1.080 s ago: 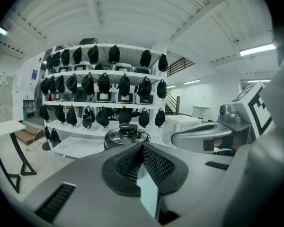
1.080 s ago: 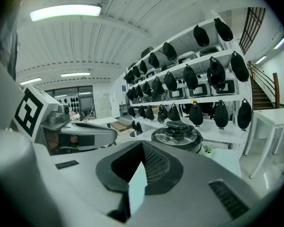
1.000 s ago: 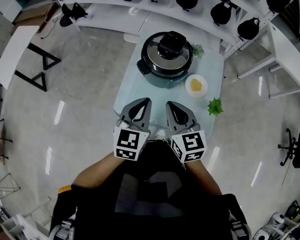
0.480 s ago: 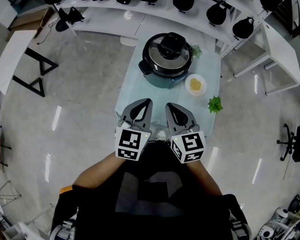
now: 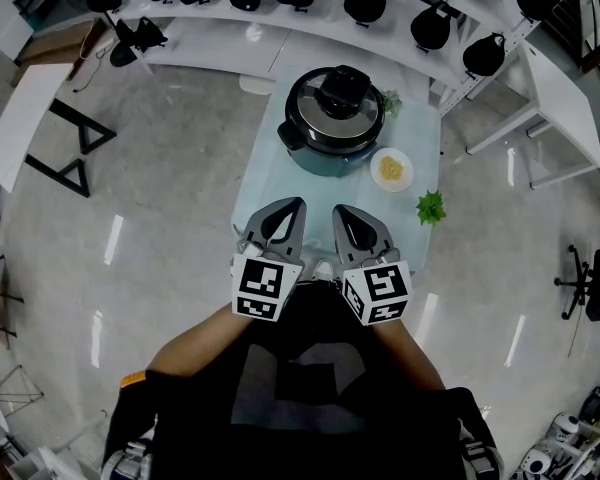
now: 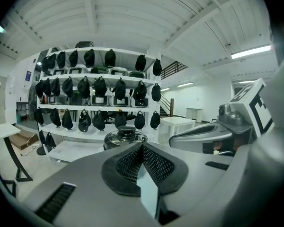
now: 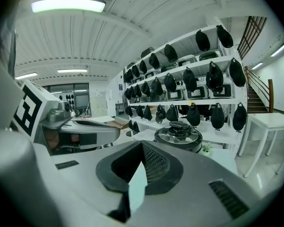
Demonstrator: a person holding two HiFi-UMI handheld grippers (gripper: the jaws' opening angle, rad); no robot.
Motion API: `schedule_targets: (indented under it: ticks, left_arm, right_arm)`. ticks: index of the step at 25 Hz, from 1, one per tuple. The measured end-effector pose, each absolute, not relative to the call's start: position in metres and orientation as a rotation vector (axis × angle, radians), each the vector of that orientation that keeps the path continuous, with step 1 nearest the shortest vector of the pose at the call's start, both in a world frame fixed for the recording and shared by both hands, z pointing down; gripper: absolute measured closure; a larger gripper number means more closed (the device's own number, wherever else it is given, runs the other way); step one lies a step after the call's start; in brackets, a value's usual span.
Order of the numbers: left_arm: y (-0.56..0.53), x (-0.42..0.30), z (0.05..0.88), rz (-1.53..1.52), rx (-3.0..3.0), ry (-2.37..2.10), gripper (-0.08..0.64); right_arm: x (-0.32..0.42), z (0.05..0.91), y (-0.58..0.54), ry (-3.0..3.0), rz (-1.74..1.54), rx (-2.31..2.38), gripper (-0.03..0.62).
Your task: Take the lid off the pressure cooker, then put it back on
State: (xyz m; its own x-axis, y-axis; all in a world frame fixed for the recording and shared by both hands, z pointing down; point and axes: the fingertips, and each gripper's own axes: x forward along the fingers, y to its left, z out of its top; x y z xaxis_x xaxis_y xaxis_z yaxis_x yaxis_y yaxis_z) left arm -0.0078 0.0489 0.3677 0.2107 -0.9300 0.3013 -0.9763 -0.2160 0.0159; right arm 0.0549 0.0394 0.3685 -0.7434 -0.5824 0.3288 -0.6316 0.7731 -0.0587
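Steel lid (image 5: 334,108) seated, cooker base (image 5: 320,157) mostly hidden | left fingers (image 5: 283,216) together, empty | right fingers (image 5: 357,225) same

I see the dark, round pressure cooker (image 5: 325,153) upright, well ahead of my left gripper (image 5: 288,204) and right gripper (image 5: 341,210), its silver, black-knobbed lid (image 5: 334,108) seated on top.

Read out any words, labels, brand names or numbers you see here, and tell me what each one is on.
No text here can be read.
Left marker cube and right marker cube: black-and-white square patterns only, no letters.
Pressure cooker and its lid: any print is too small to read.
Blue sign on the wall, left gripper view: too small and blurred.
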Motion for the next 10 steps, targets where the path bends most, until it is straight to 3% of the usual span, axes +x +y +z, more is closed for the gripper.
schedule_targets:
  ticks: [10]
  left_arm:
    - [0.0515,-0.0076,0.3669,0.342,2.275,-1.833,0.552]
  right_arm:
    - [0.0547,0.3675,0.0408,-2.680,0.235,0.935,0.575]
